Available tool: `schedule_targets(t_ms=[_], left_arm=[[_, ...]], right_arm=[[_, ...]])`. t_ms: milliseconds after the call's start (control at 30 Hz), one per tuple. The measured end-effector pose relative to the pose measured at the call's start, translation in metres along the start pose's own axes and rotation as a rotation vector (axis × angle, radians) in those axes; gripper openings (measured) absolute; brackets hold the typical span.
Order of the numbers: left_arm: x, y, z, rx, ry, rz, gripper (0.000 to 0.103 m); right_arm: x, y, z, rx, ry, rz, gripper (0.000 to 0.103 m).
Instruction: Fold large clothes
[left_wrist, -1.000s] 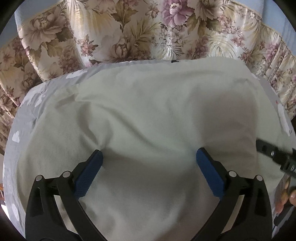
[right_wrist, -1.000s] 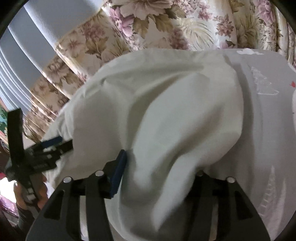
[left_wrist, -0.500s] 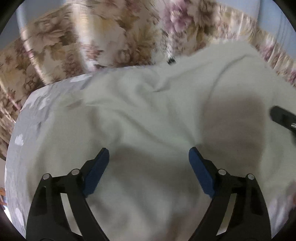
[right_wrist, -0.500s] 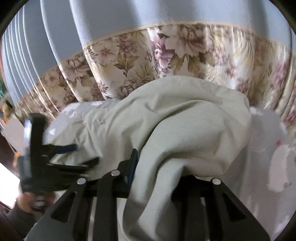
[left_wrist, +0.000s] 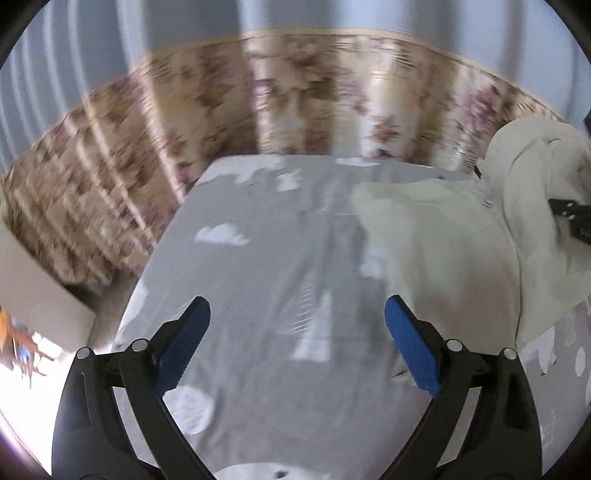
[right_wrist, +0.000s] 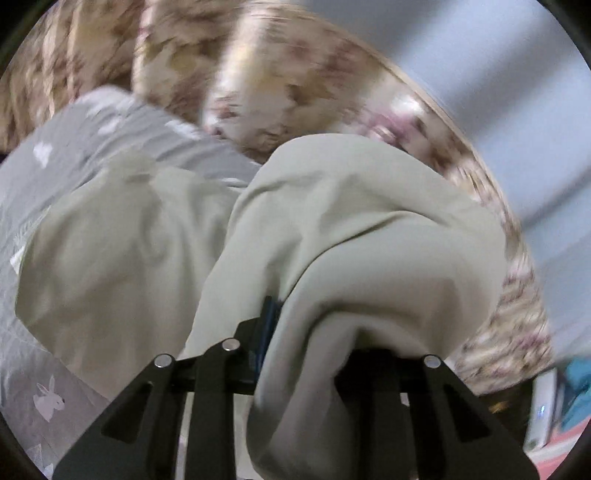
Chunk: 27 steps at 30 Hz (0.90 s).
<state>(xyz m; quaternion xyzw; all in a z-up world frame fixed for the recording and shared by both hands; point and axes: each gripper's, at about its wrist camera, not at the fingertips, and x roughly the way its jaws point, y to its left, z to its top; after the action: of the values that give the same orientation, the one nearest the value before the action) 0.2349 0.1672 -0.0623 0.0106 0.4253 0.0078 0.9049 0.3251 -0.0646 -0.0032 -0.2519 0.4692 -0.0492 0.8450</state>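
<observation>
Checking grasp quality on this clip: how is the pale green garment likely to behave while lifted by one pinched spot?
Probably very floppy: the pale green garment drapes in soft folds over the right gripper, which is shut on it. Likely light, since one pinch raises a big bunch. The rest probably drags across the grey bedsheet; the left gripper is open and holds nothing.

I see a matt, soft pale-green cloth garment (right_wrist: 351, 229), a smooth grey printed bedsheet (left_wrist: 258, 266), and ribbed blue pads (left_wrist: 412, 350) on my left tool (left_wrist: 295, 347).
</observation>
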Motion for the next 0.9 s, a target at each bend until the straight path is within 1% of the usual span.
schedule_targets(t_ms=[33,100,167,200,233,300,333,367,433,467,500,533,567,633,667,733,800,833,900], left_arm=[[0.000,0.007,-0.002,-0.013,0.002,0.004,0.095],[0.000,0.023,-0.007,-0.042,0.007,0.017,0.095],[-0.003,0.033,-0.015,-0.059,0.012,0.022,0.095],[-0.003,0.036,-0.019,-0.062,0.015,0.027,0.095],[-0.004,0.039,-0.021,-0.064,0.019,0.032,0.095],[-0.004,0.044,-0.027,-0.062,0.029,0.048,0.095],[-0.004,0.047,-0.029,-0.060,0.034,0.057,0.095],[-0.005,0.048,-0.030,-0.058,0.038,0.062,0.095],[-0.006,0.049,-0.029,-0.063,0.039,0.070,0.095],[-0.008,0.049,-0.027,-0.069,0.035,0.067,0.095],[-0.009,0.047,-0.025,-0.070,0.032,0.059,0.095],[-0.010,0.045,-0.023,-0.070,0.029,0.046,0.095],[-0.012,0.040,-0.021,-0.066,0.025,0.034,0.096],[-0.017,0.029,-0.017,-0.043,0.015,0.032,0.097],[-0.019,0.023,-0.016,-0.025,0.008,0.032,0.098],[-0.021,0.013,-0.013,-0.003,0.001,0.030,0.099],[-0.023,0.001,-0.010,0.021,-0.004,0.025,0.099],[-0.023,-0.004,-0.008,0.028,-0.006,0.023,0.099],[-0.024,-0.013,-0.005,0.037,-0.009,0.012,0.099]], right_arm=[[0.001,0.011,0.006,-0.018,0.004,0.008,0.026],[0.006,0.042,0.019,-0.053,0.012,0.076,0.026],[0.018,0.072,0.025,-0.068,0.037,0.173,0.027],[0.030,0.086,0.025,-0.068,0.057,0.234,0.030],[0.043,0.100,0.021,-0.077,0.071,0.274,0.030],[0.051,0.115,0.016,-0.105,0.052,0.264,0.032],[0.049,0.115,0.016,-0.106,0.043,0.260,0.032],[0.045,0.110,0.016,-0.097,0.041,0.274,0.034],[0.034,0.093,0.014,-0.062,0.027,0.345,0.046],[0.029,0.087,0.013,-0.045,0.024,0.376,0.064],[0.020,0.079,0.010,-0.021,0.015,0.436,0.076],[0.010,0.073,0.007,-0.006,0.001,0.479,0.077],[-0.006,0.068,0.003,-0.002,-0.023,0.503,0.077],[-0.028,0.058,-0.004,-0.009,-0.058,0.548,0.077],[-0.044,0.049,-0.008,-0.002,-0.085,0.586,0.078],[-0.066,0.030,-0.017,0.021,-0.134,0.621,0.081],[-0.087,0.002,-0.031,0.059,-0.204,0.626,0.083],[-0.091,-0.005,-0.032,0.074,-0.218,0.619,0.084],[-0.086,-0.037,-0.043,0.126,-0.240,0.568,0.084]])
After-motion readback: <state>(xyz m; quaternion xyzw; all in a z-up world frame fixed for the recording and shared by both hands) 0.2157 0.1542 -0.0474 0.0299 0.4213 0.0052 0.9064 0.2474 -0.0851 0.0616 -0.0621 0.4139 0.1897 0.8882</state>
